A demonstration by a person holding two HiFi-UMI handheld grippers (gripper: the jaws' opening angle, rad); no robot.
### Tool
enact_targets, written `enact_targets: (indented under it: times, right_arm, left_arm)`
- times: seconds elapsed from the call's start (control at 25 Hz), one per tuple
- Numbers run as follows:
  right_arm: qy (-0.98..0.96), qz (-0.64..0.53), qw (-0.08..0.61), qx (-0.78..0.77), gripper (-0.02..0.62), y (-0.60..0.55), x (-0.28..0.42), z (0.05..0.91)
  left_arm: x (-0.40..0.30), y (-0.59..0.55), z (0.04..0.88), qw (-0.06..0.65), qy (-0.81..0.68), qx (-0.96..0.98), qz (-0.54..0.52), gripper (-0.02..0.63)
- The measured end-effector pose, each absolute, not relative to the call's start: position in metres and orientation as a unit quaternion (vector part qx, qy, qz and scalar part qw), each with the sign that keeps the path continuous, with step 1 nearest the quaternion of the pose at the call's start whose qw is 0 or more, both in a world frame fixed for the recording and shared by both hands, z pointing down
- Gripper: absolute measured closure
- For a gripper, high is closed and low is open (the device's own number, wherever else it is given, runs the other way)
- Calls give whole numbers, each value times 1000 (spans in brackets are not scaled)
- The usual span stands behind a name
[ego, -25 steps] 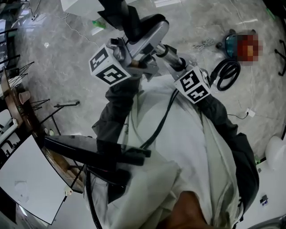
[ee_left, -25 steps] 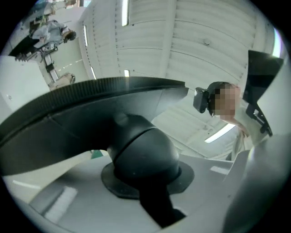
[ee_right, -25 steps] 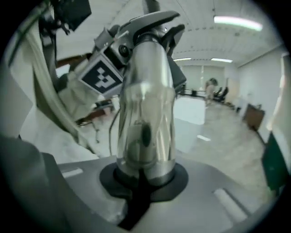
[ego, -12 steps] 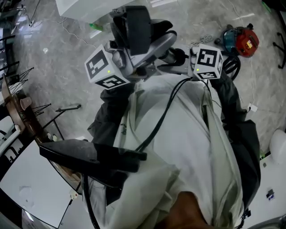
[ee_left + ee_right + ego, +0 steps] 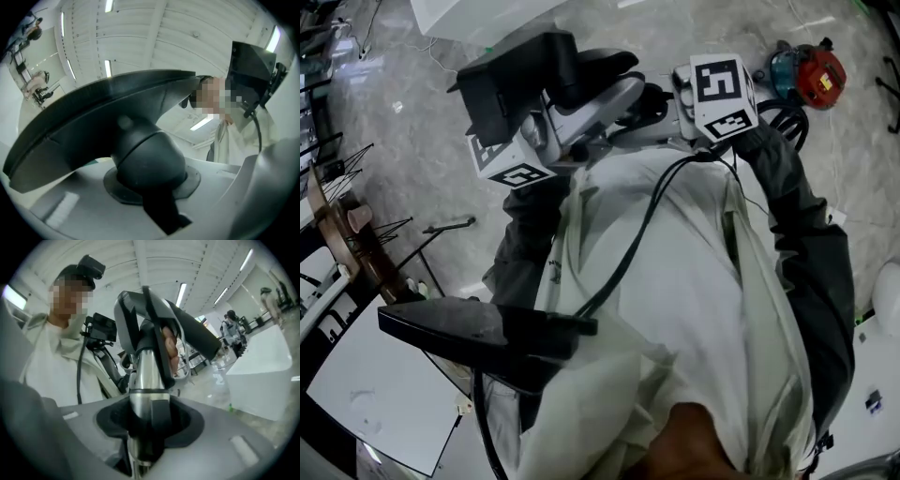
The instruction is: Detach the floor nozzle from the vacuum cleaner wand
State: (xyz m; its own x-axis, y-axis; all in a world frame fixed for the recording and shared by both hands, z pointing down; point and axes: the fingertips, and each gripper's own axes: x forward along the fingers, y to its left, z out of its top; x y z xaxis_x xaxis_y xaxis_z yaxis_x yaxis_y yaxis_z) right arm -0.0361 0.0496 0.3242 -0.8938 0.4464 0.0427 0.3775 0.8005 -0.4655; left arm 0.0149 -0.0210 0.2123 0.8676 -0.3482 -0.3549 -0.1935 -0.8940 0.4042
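The black floor nozzle is raised in front of my chest, its underside facing the left gripper view. My left gripper is shut on the nozzle's round neck. The chrome wand runs from that neck back between the jaws of my right gripper, which lies level at the right of the head view. Those jaws have just been opening; the wand lies between them with the pads drawn back. Whether the wand and nozzle are still joined is hidden.
The red and teal vacuum body lies on the marble floor at the far right with a coiled black hose. A white table and wire racks stand at the left. People stand in the background.
My right gripper has risen and swung up to level, its jaws spreading off the wand. The nozzle has tipped up and shifted left with my left gripper.
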Motion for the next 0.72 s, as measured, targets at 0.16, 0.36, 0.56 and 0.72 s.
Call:
enact_targets:
  times: [0.16,0.36,0.56,0.72]
  right_arm:
    - [-974,142,178,-3,445,30,-46,352]
    - [-968,110,220,47,448,27,-48,362]
    - [-942,157,136,-264,445,86,-29,327]
    - [-866,233,66,-438,448,105,-5,303]
  left_arm:
    - [-3,-48,229,234,-278,908,-211,522]
    - [-6,-45,229,214,-272,911,-225,528]
    - [12,-5,201,145,-151,951,-227,517]
    - [19,-3,192,146,-137,953,-228,517]
